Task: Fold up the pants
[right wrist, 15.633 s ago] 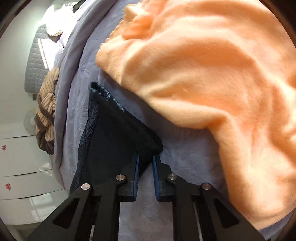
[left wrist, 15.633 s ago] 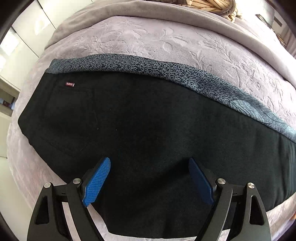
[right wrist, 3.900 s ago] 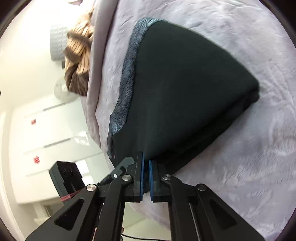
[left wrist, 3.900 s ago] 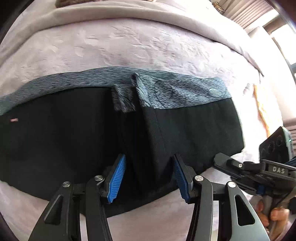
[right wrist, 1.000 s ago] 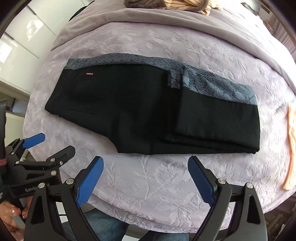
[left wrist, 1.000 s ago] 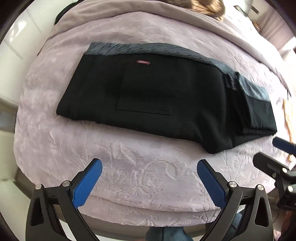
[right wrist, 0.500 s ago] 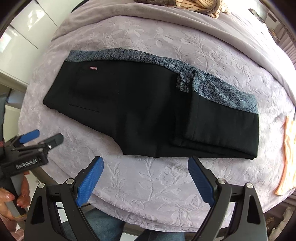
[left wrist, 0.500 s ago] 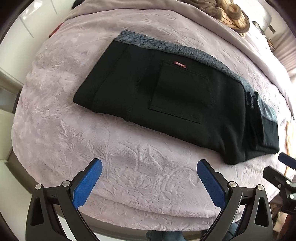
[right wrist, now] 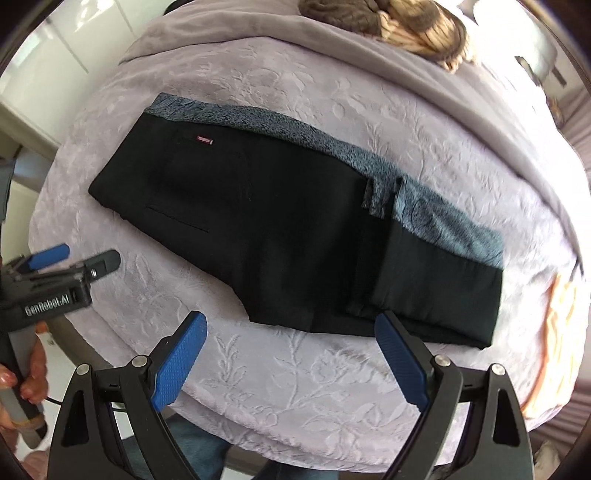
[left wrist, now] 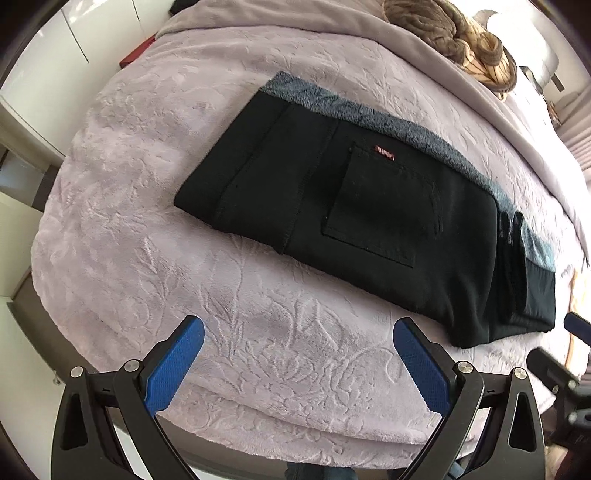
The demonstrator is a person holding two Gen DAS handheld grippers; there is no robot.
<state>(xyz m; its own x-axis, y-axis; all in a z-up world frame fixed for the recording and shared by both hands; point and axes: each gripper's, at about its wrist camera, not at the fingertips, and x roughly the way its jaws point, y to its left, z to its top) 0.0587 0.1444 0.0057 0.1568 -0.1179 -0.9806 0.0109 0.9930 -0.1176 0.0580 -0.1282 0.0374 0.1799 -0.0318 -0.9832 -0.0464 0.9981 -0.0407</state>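
Black pants [left wrist: 369, 218] with a grey patterned lining strip along the far edge lie flat and folded over on the bed, back pocket and small red label up. They also show in the right wrist view [right wrist: 295, 236], the legs doubled over at the right end. My left gripper [left wrist: 298, 363] is open and empty, above the bedspread near the front edge, short of the pants. My right gripper [right wrist: 290, 356] is open and empty, its right finger near the pants' front edge. The left gripper also shows at the left of the right wrist view [right wrist: 62, 266].
The lilac embossed bedspread [left wrist: 147, 221] covers the bed, its rounded edge close below both grippers. A brown striped bundle [right wrist: 406, 22] lies at the far side. An orange cloth [right wrist: 554, 325] lies at the right edge. White cabinets [left wrist: 44, 74] stand to the left.
Both grippers have let go and drawn back from the folded pants. In the last second both views swung, so the pants lie more diagonally and nearer.
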